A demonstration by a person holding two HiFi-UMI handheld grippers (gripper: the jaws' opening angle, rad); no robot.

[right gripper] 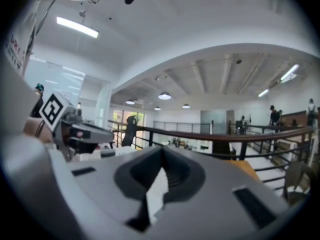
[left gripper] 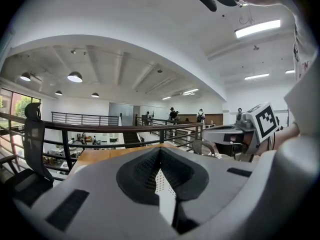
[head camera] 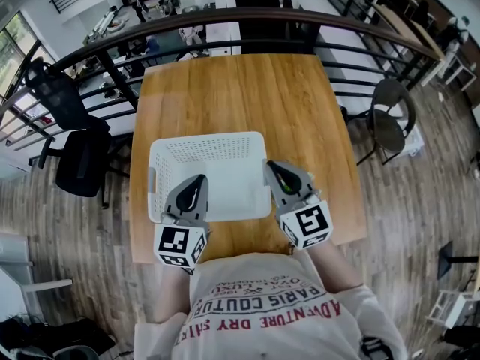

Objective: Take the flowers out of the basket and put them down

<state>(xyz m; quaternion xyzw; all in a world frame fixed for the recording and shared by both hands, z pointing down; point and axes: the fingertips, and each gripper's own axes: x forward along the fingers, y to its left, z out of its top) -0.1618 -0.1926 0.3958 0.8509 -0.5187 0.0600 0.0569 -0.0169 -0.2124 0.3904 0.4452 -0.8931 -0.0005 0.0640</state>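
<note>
Shirt (head camera: 264,307) lettering: "ADVENTURE DRY"

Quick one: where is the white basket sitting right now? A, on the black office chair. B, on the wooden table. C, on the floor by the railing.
B: the head view shows the white basket resting on the wooden table.

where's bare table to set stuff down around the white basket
Widest: the bare table beyond the basket, up to the railing. A narrower strip runs right of the basket. Crowded at the near edge, where left tongs and right tongs sit.
</note>
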